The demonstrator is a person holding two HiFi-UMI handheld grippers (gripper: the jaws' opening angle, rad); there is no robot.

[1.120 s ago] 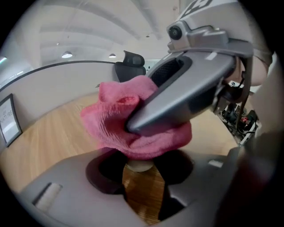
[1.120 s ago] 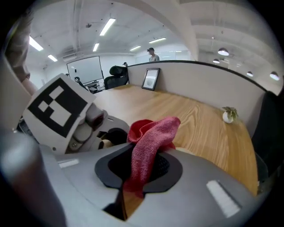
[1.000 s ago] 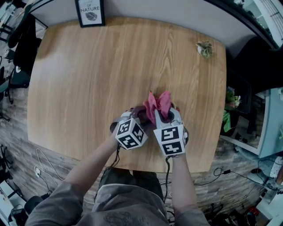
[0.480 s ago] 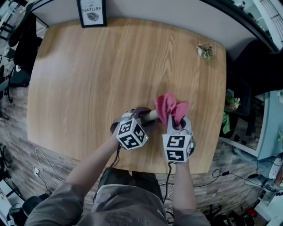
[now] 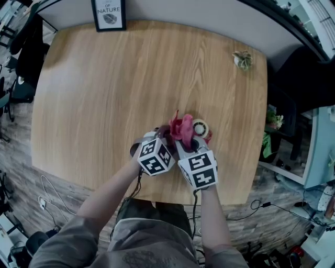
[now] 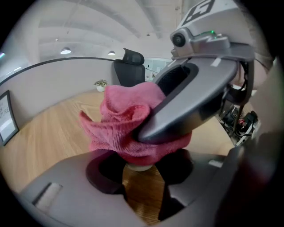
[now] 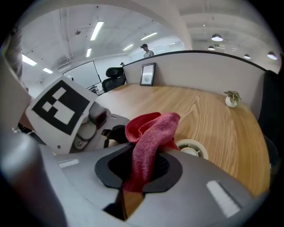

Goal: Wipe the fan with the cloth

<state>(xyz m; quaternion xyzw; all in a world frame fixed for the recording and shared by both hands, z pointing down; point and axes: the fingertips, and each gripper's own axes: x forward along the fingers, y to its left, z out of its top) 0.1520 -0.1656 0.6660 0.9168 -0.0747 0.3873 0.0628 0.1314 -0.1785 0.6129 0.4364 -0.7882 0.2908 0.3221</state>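
Note:
My left gripper [image 5: 163, 135] is shut on the handle of a small cream hand fan, and the handle's pale end [image 6: 140, 167] shows between its dark pads. The fan's round head [image 5: 199, 127] lies on the table to the right; in the right gripper view the fan head [image 7: 191, 147] sits just past the jaws. My right gripper [image 5: 187, 140] is shut on a pink cloth [image 5: 180, 125], which bunches over the fan's stem between handle and head. The cloth [image 7: 151, 137] rises out of the right jaws, and in the left gripper view the cloth [image 6: 124, 124] hides most of the fan.
The wooden table [image 5: 104, 94] holds a framed picture [image 5: 109, 14] at its far edge and a small potted plant [image 5: 242, 58] at the far right. Both grippers work close to the table's near edge. An office chair [image 6: 133, 57] stands beyond the table.
The right gripper slid the cloth rightward over the fan's head, then came back left toward the left gripper, so the head now shows bare. The left gripper stayed put.

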